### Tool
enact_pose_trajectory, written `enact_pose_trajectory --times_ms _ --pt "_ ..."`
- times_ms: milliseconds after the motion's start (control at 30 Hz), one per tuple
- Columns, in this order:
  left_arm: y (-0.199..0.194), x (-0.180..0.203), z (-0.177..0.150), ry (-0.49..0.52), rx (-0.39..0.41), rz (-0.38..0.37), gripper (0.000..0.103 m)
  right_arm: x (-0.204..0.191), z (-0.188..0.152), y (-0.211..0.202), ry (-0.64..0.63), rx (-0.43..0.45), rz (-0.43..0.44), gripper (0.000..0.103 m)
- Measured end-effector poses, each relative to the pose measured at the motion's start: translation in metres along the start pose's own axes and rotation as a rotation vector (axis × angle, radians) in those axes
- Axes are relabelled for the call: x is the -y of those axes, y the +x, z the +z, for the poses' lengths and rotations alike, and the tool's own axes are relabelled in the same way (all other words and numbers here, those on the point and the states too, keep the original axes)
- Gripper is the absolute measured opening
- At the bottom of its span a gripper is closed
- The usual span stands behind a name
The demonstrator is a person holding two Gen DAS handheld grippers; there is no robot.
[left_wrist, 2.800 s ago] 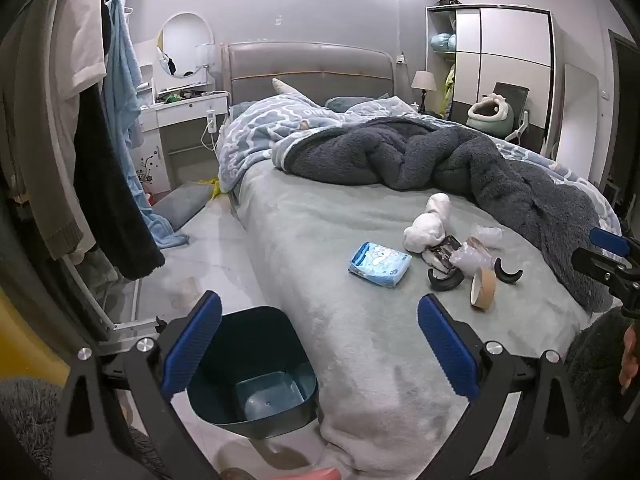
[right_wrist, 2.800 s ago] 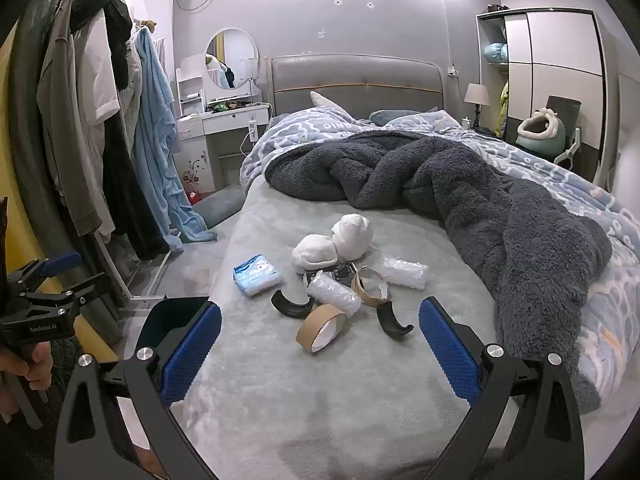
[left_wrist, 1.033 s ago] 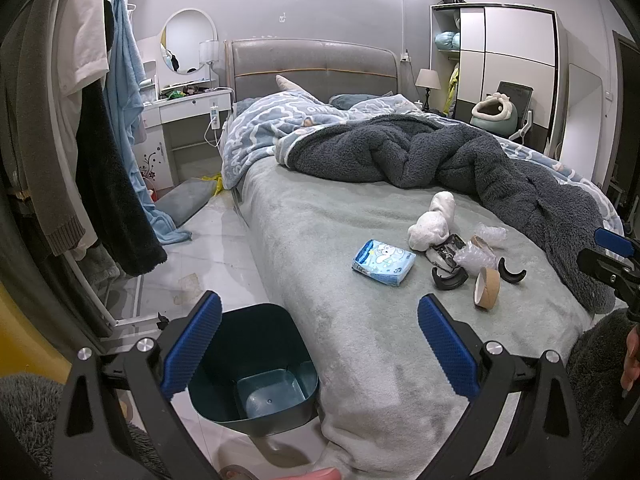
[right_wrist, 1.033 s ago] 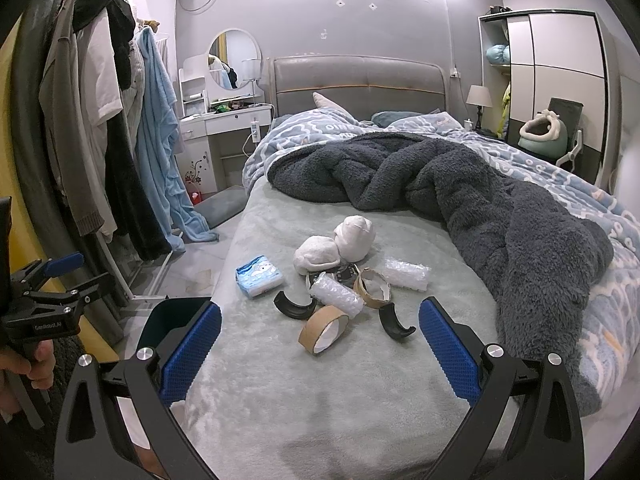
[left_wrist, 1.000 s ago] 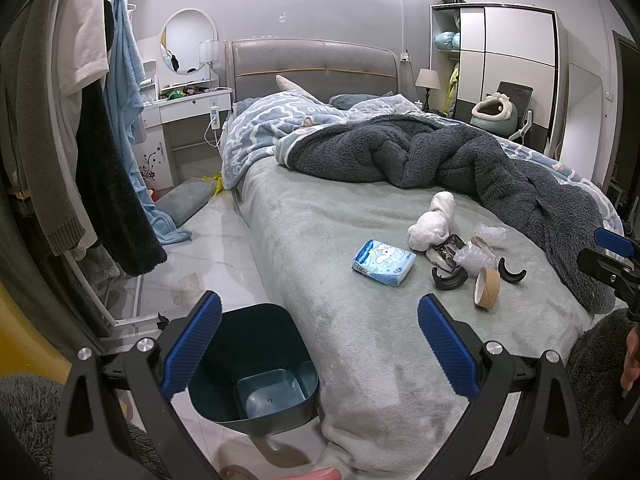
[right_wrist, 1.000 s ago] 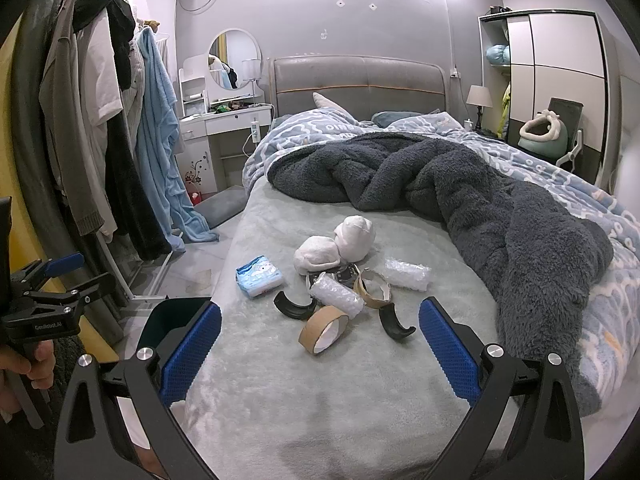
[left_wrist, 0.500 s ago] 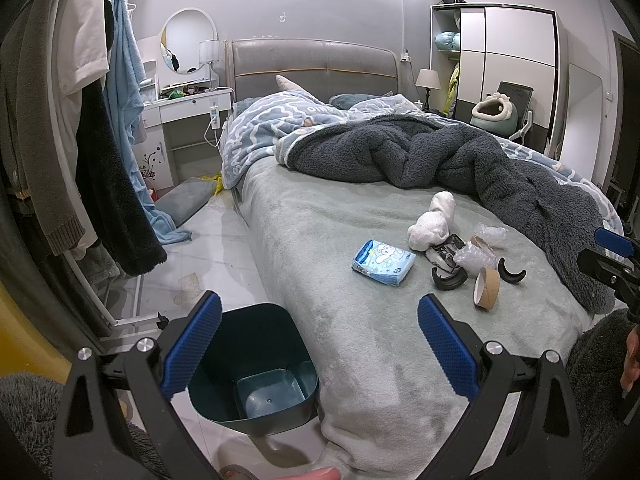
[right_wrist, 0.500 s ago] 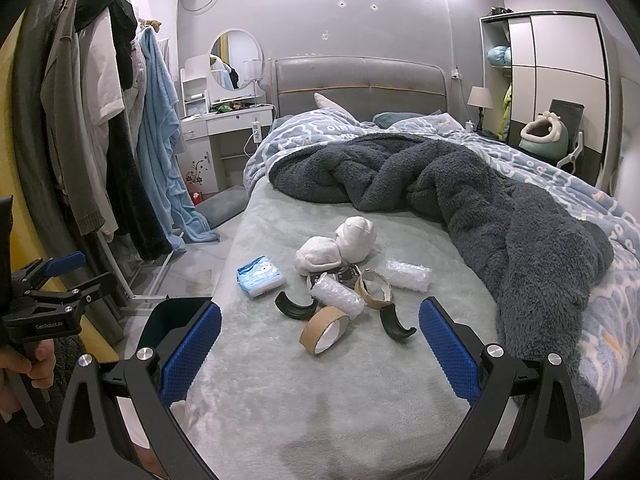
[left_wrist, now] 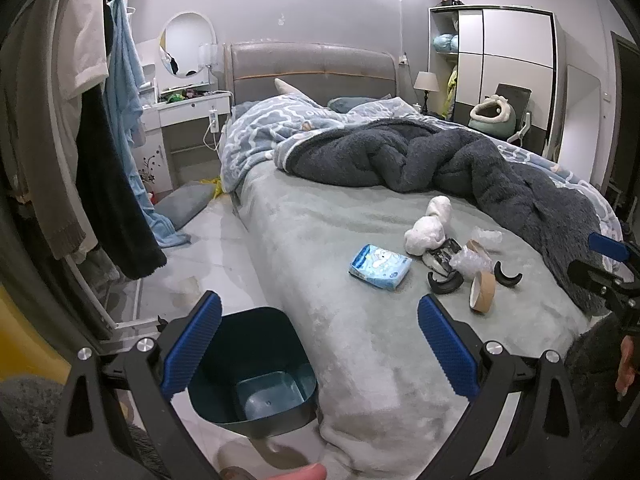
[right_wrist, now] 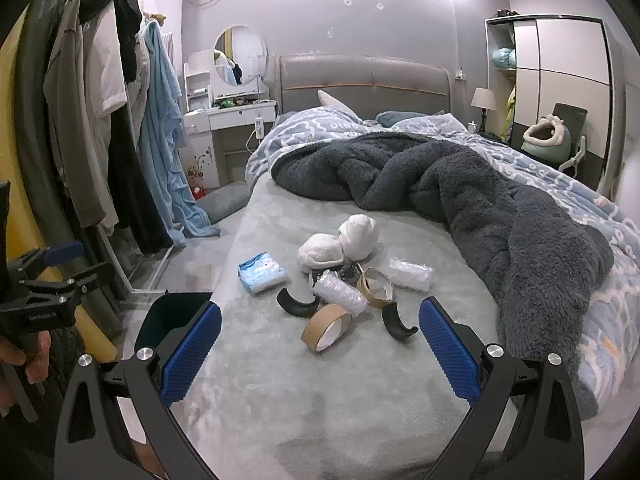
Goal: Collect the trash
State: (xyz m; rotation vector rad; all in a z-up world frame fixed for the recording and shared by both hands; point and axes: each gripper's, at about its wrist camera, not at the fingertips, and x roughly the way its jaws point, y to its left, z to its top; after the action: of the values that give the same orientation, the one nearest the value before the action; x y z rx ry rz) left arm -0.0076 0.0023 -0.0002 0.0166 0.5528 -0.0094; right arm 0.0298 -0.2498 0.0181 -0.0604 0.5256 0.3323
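Note:
A pile of trash lies on the grey-green bed: a blue tissue pack [right_wrist: 262, 271], two white paper wads [right_wrist: 340, 244], bubble wrap [right_wrist: 340, 291], a brown tape core [right_wrist: 326, 327] and black curved pieces [right_wrist: 296, 304]. The pile also shows in the left wrist view, with the tissue pack [left_wrist: 380, 267] and the tape core [left_wrist: 482, 290]. A dark teal bin [left_wrist: 256, 364] stands on the floor at the bed's near corner. My left gripper [left_wrist: 318, 344] is open and empty above the bin. My right gripper [right_wrist: 319, 351] is open and empty, short of the pile.
A dark grey fleece blanket [right_wrist: 460, 196] and a blue quilt [right_wrist: 320, 128] cover the far and right side of the bed. A clothes rack with hanging garments [right_wrist: 104, 132] stands left. A white dresser [right_wrist: 236, 120] and a wardrobe [right_wrist: 560, 80] line the walls.
Both views have shifted only slightly. Both grippers stay open and nothing on the bed has moved.

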Motion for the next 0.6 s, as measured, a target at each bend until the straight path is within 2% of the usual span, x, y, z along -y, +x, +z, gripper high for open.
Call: enact_pose_trajectory --times_ms 167,367,600 --pt "0.002 0.008 0.008 -0.010 -0.007 -0.016 0.100 0.005 0.000 0.002 -0.009 -0.002 0.007 0.100" --pt "0.002 0.011 0.010 0.013 0.024 -0.053 0.100 0.012 0.001 0.011 0.002 -0.033 0.015 0.099" --pt "0.019 0.021 0.011 0.038 0.001 -0.139 0.098 0.025 0.001 0.030 -0.035 -0.077 0.041 0.090"
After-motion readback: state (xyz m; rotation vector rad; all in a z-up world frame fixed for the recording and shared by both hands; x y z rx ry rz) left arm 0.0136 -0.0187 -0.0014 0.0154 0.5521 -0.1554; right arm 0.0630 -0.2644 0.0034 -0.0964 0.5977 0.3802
